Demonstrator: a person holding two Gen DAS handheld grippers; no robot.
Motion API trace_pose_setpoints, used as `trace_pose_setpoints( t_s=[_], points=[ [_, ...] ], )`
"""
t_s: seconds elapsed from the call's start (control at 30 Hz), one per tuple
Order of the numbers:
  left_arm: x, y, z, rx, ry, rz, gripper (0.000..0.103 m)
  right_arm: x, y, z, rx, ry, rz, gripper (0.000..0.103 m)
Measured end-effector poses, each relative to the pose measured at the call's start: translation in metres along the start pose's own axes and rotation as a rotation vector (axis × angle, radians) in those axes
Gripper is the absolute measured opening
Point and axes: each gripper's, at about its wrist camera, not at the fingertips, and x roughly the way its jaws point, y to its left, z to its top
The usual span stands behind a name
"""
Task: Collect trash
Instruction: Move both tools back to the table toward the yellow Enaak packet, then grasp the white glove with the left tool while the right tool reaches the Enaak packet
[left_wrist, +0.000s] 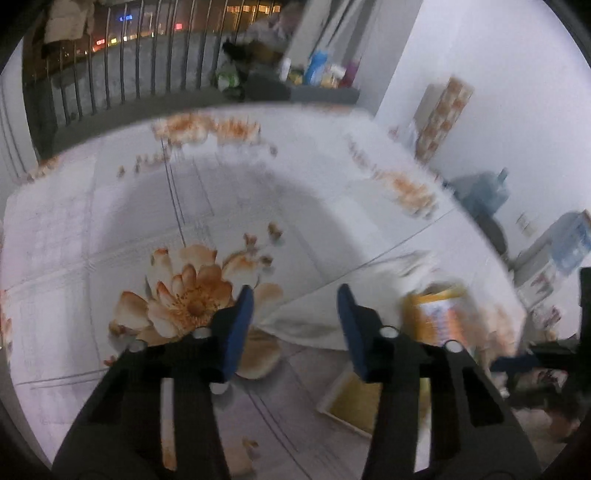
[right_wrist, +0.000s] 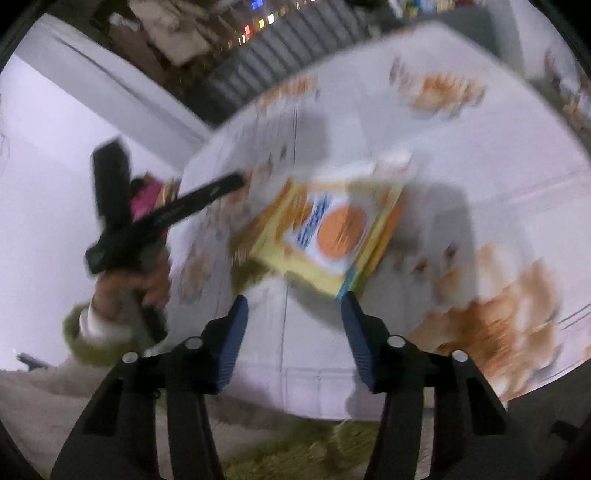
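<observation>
Heavy motion blur, fisheye-warped edges, perhaps dim.

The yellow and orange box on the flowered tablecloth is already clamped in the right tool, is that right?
Not clamped. The right wrist view shows the yellow and orange box lying on the flowered tablecloth, ahead of the right tool, whose jaws stand apart with only cloth showing between them.

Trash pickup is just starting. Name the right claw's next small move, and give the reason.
Probably ease the right claw forward and down onto the near corner of the yellow box. The claw is open with nothing between its pads, and the box lies on the floral tablecloth just ahead, its corner by the right fingertip.
</observation>
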Motion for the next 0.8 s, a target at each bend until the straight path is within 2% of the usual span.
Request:
trace_pose_setpoints(
  t_s=[0.07,0.13,0.27,0.33,0.43,0.67,0.8],
  points=[
    [0.015,0.0,-0.005,-0.01,0.052,-0.016,0.031,0.013,-0.004,-0.004,0.036,0.047,-0.001,0.041],
    [0.018,-0.003,-0.009,-0.007,0.034,0.001,0.031,0.017,-0.012,-0.003,0.071,0.055,-0.014,0.038],
    [0.016,-0.01,-0.018,-0.097,0.029,-0.042,0.031,0.014,-0.031,0.004,0.125,0.023,-0.032,0.033],
    [0.017,-0.015,-0.021,-0.125,0.016,-0.041,0.03,0.008,-0.04,0.006,0.145,-0.001,-0.049,0.032],
    [0.019,-0.024,-0.025,-0.173,0.008,-0.083,0.03,-0.001,-0.053,0.012,0.16,-0.037,-0.083,0.031],
    [0.02,-0.054,-0.036,-0.158,0.042,-0.181,0.03,-0.014,-0.079,0.022,0.229,-0.107,-0.14,0.031],
    [0.017,-0.063,-0.039,-0.114,0.065,-0.216,0.03,-0.024,-0.098,0.015,0.298,-0.147,-0.128,0.032]
  ],
)
